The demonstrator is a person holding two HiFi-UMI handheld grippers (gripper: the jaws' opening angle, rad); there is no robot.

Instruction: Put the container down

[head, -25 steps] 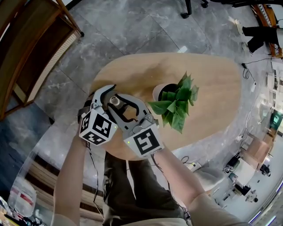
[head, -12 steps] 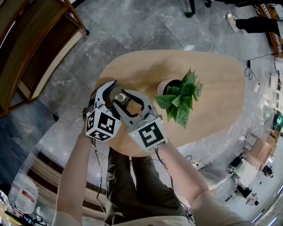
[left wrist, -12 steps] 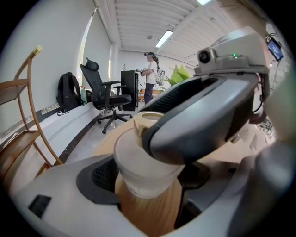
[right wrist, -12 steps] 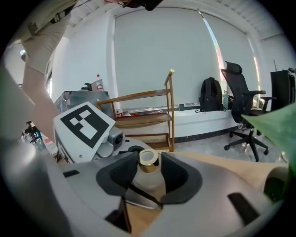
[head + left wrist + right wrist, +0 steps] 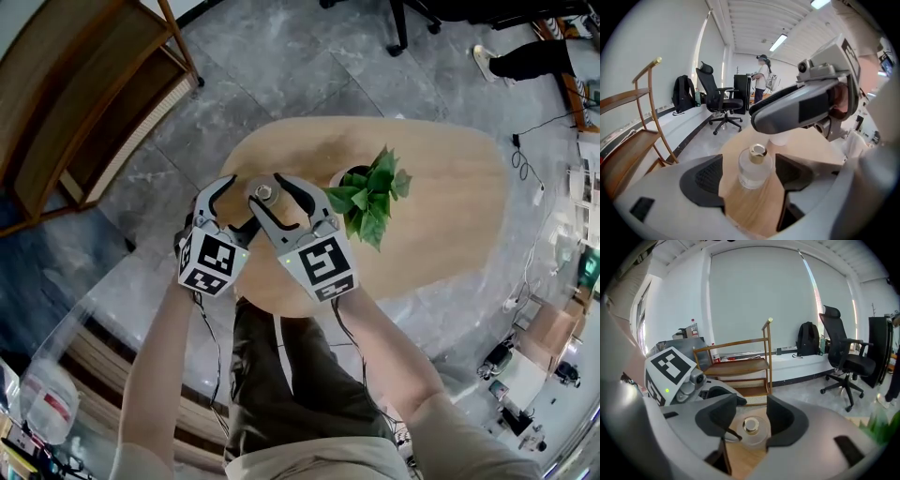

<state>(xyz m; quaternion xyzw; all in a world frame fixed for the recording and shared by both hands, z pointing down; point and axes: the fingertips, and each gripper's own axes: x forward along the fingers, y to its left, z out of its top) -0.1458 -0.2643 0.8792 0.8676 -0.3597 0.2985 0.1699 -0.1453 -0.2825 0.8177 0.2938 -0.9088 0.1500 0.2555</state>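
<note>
Right gripper [image 5: 751,420] jaws opening off the gold-capped glass container [image 5: 753,168] between them, left gripper [image 5: 750,174] jaws apart around it, untouching; container upright near the table's [image 5: 441,206] left edge, so set-down looks done.

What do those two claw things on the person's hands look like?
Both the left gripper and the right gripper are grey, with curved jaws lined by dark pads. Each carries a white cube printed with black square markers. Thin black cables trail back along the arms. The person's sleeves are pale. The right one's jaws are opening, a glass bottle between them.
</note>
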